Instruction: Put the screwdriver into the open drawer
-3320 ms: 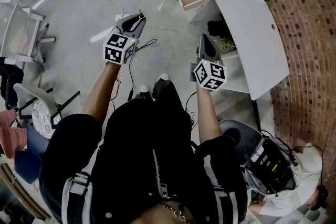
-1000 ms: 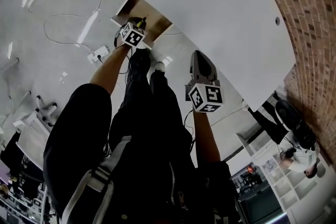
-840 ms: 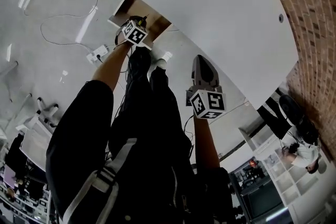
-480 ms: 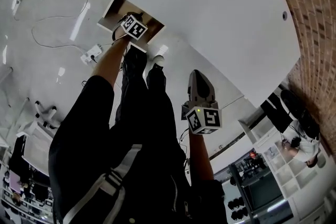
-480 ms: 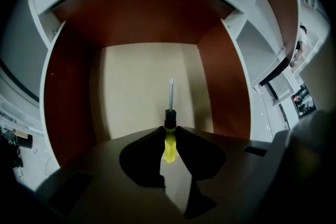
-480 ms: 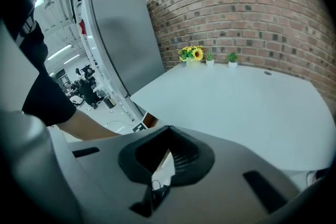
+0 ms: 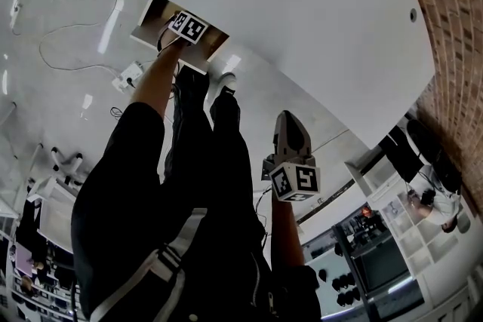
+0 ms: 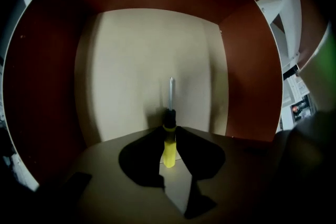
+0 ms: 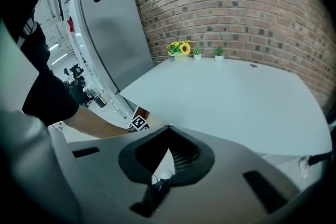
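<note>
Pinches screwdriver (image 8: 169,150) by its yellow handle in left gripper (image 8: 169,134), shaft pointing down inside drawer (image 8: 252,71), so looks nearly done, lacking only set-down and release; holds right gripper (image 9: 169,127) pressed together, empty, beside desk (image 7: 302,11).

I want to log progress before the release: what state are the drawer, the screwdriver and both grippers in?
Drawer: open, the floor that shows is bare.
Screwdriver: clamped by its yellow handle, shaft pointing into the drawer, not yet released.
Left gripper: shut on the screwdriver, at the drawer.
Right gripper: shut, nothing between the jaws, away from the drawer.
</note>
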The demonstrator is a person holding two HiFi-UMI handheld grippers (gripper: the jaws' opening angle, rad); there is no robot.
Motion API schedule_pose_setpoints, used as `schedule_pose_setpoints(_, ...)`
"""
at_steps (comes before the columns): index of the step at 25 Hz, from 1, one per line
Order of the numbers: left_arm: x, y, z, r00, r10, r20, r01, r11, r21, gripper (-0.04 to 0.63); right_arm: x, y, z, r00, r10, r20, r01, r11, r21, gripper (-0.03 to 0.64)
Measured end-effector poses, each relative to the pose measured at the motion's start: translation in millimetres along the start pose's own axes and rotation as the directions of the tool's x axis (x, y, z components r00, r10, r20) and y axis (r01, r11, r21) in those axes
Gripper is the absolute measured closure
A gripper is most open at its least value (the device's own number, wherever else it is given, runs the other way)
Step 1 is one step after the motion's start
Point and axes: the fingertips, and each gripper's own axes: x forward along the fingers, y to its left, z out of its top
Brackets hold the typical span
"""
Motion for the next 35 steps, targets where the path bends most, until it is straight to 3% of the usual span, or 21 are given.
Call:
schedule_pose_setpoints(7,-12,2,1,1.000,-0.007,0.019,0.007,1.000,-0.028,0.512,4,9,2,1.000,0.014,0.000,-0.014,1.000,-0.007,0.609)
schedule_pose_setpoints(14,-57,-6,-3,0.996,-0.008,0.084,0.014,0.997,-0.074,0.514,9,27,22,0.997,0.063,0.051,-0.062,0.998,-0.021,0.609)
schedule_pose_setpoints(18,-101,-18,-10,0.986,-0.023,0.168,0.041,0.994,-0.105,0.526,14,40,34,0.992,0.092,0.083,-0.089,0.995,-0.041,0.609)
schedule_pose_setpoints(22,-160,-33,-12,0.957,-0.013,0.288,0.050,0.991,-0.123,0.557,17,52,50,0.984,0.133,0.122,-0.123,0.989,-0.084,0.609)
schedule_pose_setpoints(25,-207,-39,0,0.924,0.011,0.381,0.043,0.990,-0.132,0.566,17,54,66,0.973,0.160,0.166,-0.144,0.984,-0.107,0.609)
schedule_pose_setpoints(28,-258,-45,12,0.877,0.047,0.479,0.021,0.990,-0.137,0.569,16,57,77,0.961,0.192,0.201,-0.169,0.978,-0.122,0.609)
schedule_pose_setpoints(35,-388,-49,56,0.715,0.131,0.686,-0.038,0.988,-0.149,0.569,11,74,123,0.916,0.259,0.306,-0.204,0.958,-0.201,0.609)
